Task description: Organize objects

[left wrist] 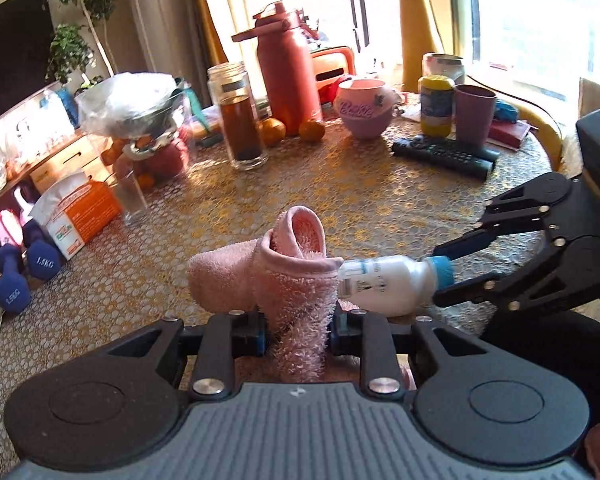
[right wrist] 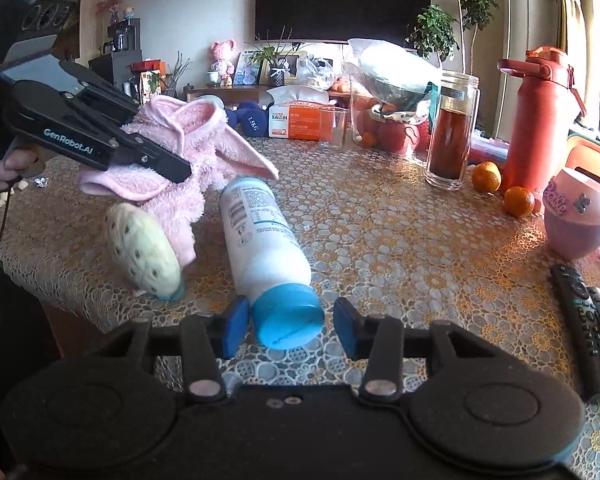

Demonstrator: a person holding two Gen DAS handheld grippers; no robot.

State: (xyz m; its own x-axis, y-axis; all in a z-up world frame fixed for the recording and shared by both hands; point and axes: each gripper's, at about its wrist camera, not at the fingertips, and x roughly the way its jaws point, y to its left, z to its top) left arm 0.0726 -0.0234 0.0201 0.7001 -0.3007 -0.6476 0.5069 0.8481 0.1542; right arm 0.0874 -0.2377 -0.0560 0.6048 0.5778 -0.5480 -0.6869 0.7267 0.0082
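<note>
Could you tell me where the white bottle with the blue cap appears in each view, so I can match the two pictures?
Left wrist view: the bottle lies on its side at right of centre, cap toward the right claw.
Right wrist view: the bottle lies at lower centre, cap nearest the camera, between the claw's blue pads.
Shared landmark: the red flask at the table's far side.

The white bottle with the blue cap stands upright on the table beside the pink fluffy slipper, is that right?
Not quite: the white bottle lies on its side, blue cap toward the right gripper, as the right wrist view shows. It is beside the pink fluffy slipper.
</note>
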